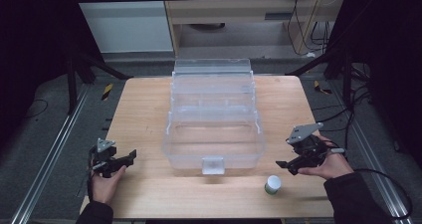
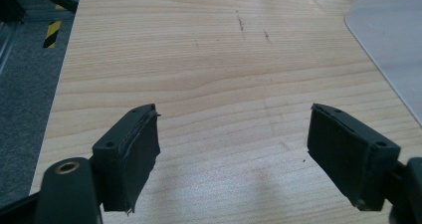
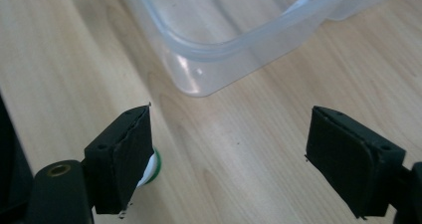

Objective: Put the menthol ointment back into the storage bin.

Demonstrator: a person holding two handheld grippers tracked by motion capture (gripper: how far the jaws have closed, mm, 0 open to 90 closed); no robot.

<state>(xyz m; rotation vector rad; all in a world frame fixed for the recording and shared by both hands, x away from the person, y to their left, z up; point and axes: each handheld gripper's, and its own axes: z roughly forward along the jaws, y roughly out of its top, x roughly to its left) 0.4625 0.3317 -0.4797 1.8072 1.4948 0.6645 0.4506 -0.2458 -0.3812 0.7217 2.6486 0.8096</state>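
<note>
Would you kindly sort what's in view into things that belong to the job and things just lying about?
Likely in the job:
- small white jar with green band, nearest the right gripper
- clear plastic bin, open

Just about:
- left gripper, idle over the table
- black-and-yellow floor tape

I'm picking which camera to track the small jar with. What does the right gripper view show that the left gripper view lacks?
Right gripper view: the green-and-white jar peeking out behind one open jaw, and the clear plastic bin's rounded corner. Left gripper view: a yellow-black floor marking beyond the table edge, and a flat clear panel. Both share the wooden table and wide-open black jaws.
</note>
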